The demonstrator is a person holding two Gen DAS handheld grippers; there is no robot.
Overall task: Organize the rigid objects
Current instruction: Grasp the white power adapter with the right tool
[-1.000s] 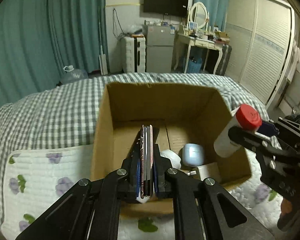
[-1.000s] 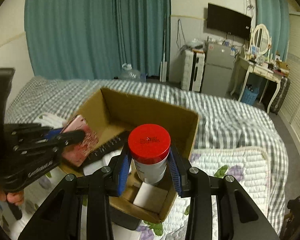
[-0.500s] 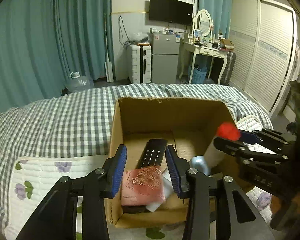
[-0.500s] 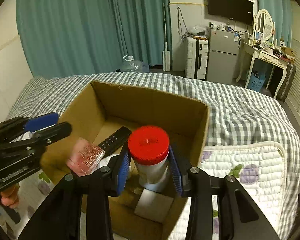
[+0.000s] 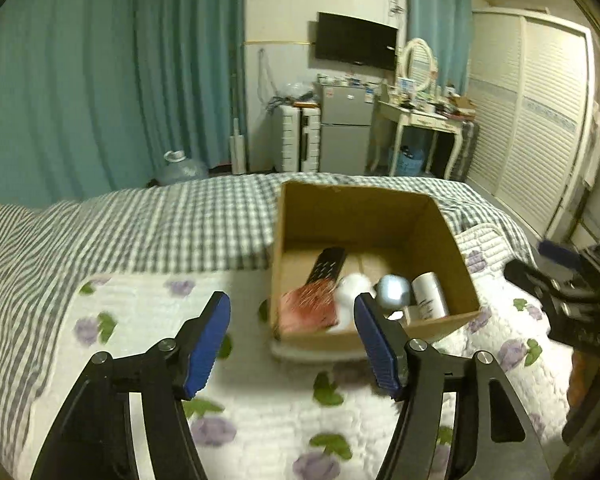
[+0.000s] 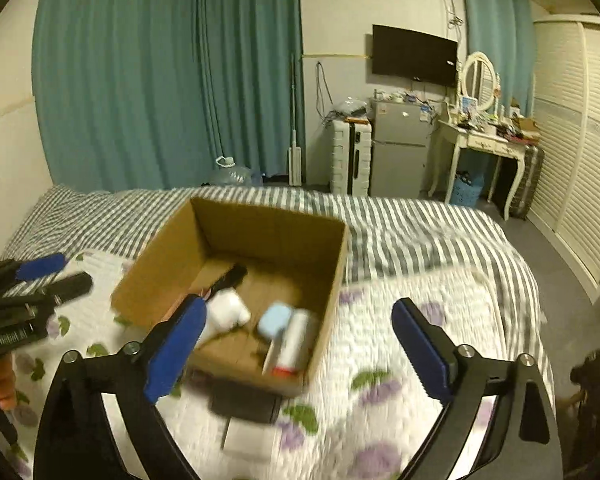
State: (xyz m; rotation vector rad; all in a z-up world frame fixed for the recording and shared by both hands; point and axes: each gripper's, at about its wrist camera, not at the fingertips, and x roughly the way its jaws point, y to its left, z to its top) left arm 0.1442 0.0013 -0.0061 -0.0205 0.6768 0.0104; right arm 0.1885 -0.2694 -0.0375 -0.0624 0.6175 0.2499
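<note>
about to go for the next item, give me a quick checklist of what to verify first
1. Left tool open and empty: ok.
2. Right tool open and empty: ok.
3. White bottle inside cardboard box, lying down: ok.
4. Pink case and remote inside the box: ok.
5. Dark flat object on the quilt, just outside the box: not ok.
6. What that object is: cannot tell, blurred.
</note>
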